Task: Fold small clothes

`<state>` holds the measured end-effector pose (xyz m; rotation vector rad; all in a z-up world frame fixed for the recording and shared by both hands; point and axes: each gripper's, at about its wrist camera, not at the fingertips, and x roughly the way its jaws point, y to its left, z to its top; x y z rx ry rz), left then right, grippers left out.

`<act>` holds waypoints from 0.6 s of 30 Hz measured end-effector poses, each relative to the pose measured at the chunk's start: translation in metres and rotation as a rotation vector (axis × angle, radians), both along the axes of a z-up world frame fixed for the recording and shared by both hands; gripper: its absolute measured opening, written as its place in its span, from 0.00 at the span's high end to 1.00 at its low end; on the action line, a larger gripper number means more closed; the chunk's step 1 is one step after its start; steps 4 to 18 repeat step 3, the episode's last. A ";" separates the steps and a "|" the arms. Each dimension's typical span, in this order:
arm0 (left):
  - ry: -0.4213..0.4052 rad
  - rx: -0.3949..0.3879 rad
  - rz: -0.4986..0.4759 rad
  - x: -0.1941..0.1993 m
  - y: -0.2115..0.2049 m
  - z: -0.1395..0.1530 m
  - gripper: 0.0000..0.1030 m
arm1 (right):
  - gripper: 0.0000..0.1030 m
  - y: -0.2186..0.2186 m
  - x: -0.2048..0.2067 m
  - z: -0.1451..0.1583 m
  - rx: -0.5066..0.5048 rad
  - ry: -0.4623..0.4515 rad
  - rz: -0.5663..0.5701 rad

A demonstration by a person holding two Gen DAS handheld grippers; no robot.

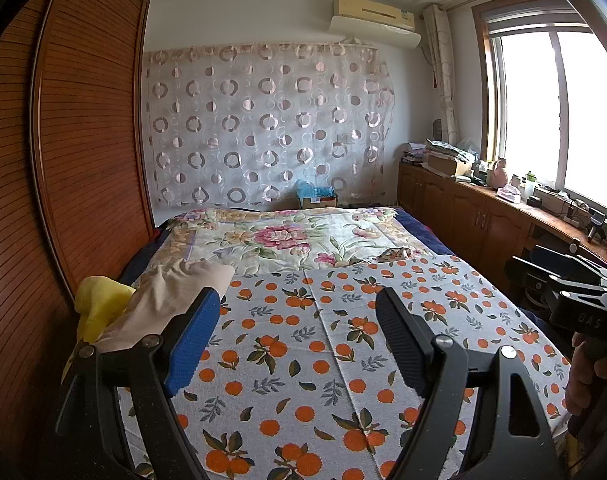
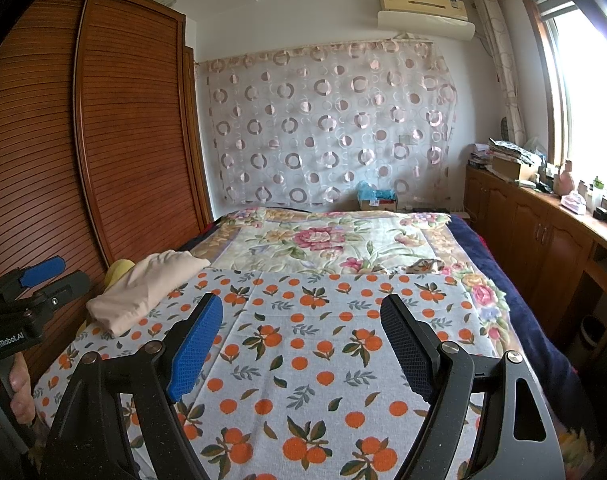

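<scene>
Above the orange-print cloth (image 1: 303, 360), both grippers hover with jaws spread wide and nothing between them.

Left gripper (image 1: 299, 340) and right gripper (image 2: 301, 344) hang apart over the cloth (each glimpsed at the edge of the other's view). A folded beige garment (image 2: 143, 292) lies at the cloth's far-left corner, with a yellow garment (image 1: 99, 304) just beside it, near the wooden wardrobe (image 2: 123, 120); a floral bedspread (image 2: 323, 240) lies beyond.

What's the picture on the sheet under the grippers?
Oranges with green leaves on a pale grey sheet, clearest in the right wrist view.
</scene>
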<state>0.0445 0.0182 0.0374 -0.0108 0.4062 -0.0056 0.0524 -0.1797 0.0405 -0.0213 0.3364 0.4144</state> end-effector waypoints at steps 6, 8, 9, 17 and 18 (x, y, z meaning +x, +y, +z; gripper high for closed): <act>-0.001 0.000 -0.001 0.000 0.000 -0.001 0.22 | 0.20 0.000 0.000 -0.001 0.002 0.002 0.000; -0.001 0.000 -0.001 0.000 0.000 -0.001 0.22 | 0.20 0.000 0.000 -0.001 0.002 0.002 0.000; -0.001 0.000 -0.001 0.000 0.000 -0.001 0.22 | 0.20 0.000 0.000 -0.001 0.002 0.002 0.000; -0.001 0.000 -0.001 0.000 0.000 -0.001 0.22 | 0.20 0.000 0.000 -0.001 0.002 0.002 0.000; -0.001 0.000 -0.001 0.000 0.000 -0.001 0.22 | 0.20 0.000 0.000 -0.001 0.002 0.002 0.000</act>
